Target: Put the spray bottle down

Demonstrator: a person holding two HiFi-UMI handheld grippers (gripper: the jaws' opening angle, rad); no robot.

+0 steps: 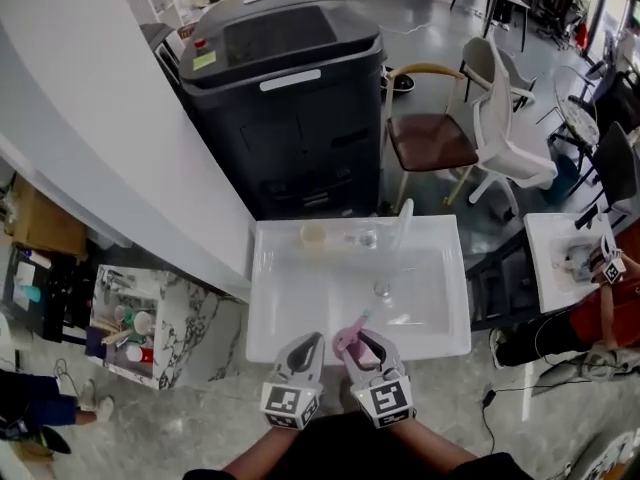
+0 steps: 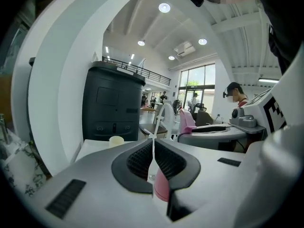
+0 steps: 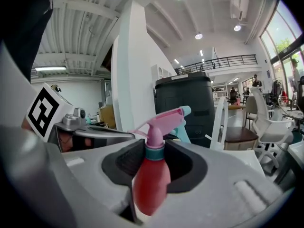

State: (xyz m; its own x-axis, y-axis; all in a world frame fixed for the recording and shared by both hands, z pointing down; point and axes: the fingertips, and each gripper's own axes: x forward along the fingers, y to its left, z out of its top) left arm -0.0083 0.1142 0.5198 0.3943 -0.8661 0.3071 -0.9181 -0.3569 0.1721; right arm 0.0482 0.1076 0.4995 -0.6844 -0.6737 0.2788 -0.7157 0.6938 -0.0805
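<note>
The spray bottle [image 3: 152, 179] has a red body, a pink head and a teal nozzle. My right gripper [image 3: 154, 151] is shut on its neck and upper body and holds it upright. In the head view the bottle's pink head [image 1: 349, 339] shows between the right gripper's [image 1: 360, 342] jaws, at the near edge of the white table [image 1: 290, 318]. My left gripper [image 1: 306, 346] is close beside it on the left. Its [image 2: 153, 151] pads stand almost together with only a thin slit between them. A pink patch shows low in that slit; I cannot tell what it is.
On the table stand a pale cup [image 1: 313, 234], a clear glass [image 1: 383, 288] and a white curved piece [image 1: 403, 223]. A big black bin [image 1: 280, 98] stands behind it, chairs [image 1: 440, 138] to the right. A cluttered marble shelf [image 1: 130, 323] is at the left, a seated person [image 1: 600, 313] at far right.
</note>
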